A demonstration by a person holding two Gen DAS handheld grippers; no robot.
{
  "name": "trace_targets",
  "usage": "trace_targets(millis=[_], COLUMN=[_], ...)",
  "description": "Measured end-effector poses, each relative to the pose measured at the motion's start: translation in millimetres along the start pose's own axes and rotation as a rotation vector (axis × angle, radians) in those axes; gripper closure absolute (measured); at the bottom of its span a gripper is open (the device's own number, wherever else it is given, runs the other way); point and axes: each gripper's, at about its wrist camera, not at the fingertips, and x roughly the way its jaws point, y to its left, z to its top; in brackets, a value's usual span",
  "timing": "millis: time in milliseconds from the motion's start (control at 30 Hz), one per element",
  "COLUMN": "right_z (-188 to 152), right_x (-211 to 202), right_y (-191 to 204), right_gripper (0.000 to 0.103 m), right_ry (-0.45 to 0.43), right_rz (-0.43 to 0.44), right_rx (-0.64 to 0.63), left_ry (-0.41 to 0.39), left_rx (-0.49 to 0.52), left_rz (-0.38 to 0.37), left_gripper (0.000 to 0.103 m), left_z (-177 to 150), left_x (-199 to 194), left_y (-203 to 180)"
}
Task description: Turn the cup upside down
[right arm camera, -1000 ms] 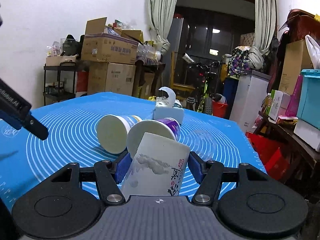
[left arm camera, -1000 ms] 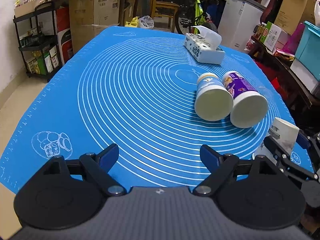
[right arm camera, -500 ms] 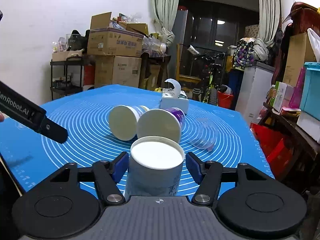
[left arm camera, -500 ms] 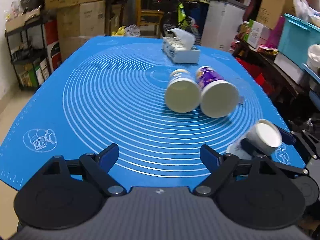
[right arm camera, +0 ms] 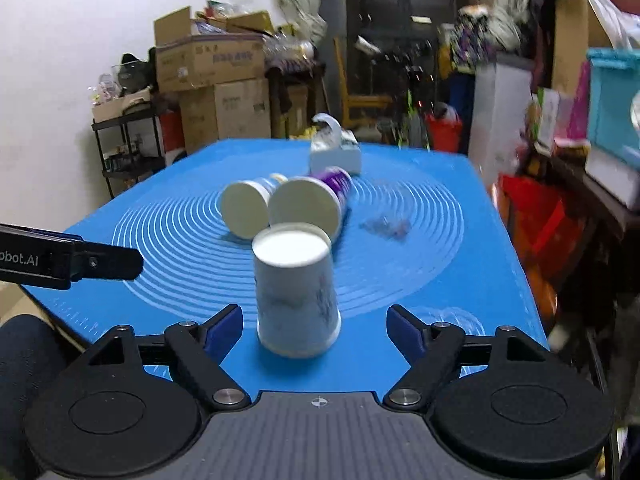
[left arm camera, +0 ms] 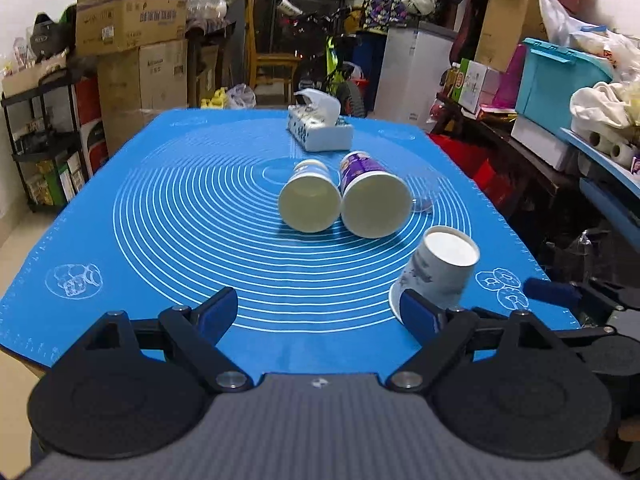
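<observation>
A white paper cup [right arm camera: 294, 296] with a grey print stands upside down on the blue mat [right arm camera: 420, 264], rim down, near the front right corner. It also shows in the left wrist view [left arm camera: 438, 270]. My right gripper [right arm camera: 316, 326] is open, its fingers apart on either side of the cup and not touching it. My left gripper [left arm camera: 320, 312] is open and empty over the mat's front edge, left of the cup.
Two paper cups lie on their sides mid-mat, one white and blue [left arm camera: 310, 202], one purple [left arm camera: 374, 200]. A clear plastic cup [left arm camera: 422, 192] lies beside them. A tissue box [left arm camera: 320, 130] sits at the far end. Cluttered shelves and boxes surround the table.
My right gripper has opened and let go of the white cup, which now stands rim down on the mat. The gripper has drawn back a little. The left gripper's view has tilted up.
</observation>
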Motion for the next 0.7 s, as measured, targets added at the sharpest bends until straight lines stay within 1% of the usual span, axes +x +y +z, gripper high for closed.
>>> trace_targets(millis=[100, 367, 700], right_z=[-2.5, -8.8, -19.3], right_x=[-13.9, -37.9, -51.4], right_y=[-3.9, -1.4, 2.2], right_gripper=[0.021, 0.021, 0.021], right_ry=[0.012, 0.039, 0.064], right_rz=[-0.02, -0.03, -0.043], right_rx=[0.003, -0.012, -0.006], left_ry=[-0.006, 0.055, 0.077], left_rx=[0.032, 0.081, 0.082], left_rz=[0.0, -0.049, -0.054], left_gripper=[0.015, 0.015, 0.015], left_z=[-3.8, -24.3, -36.1], left_x=[-5.6, -6.7, -13.7], left_y=[-9.5, -28.9, -37.6])
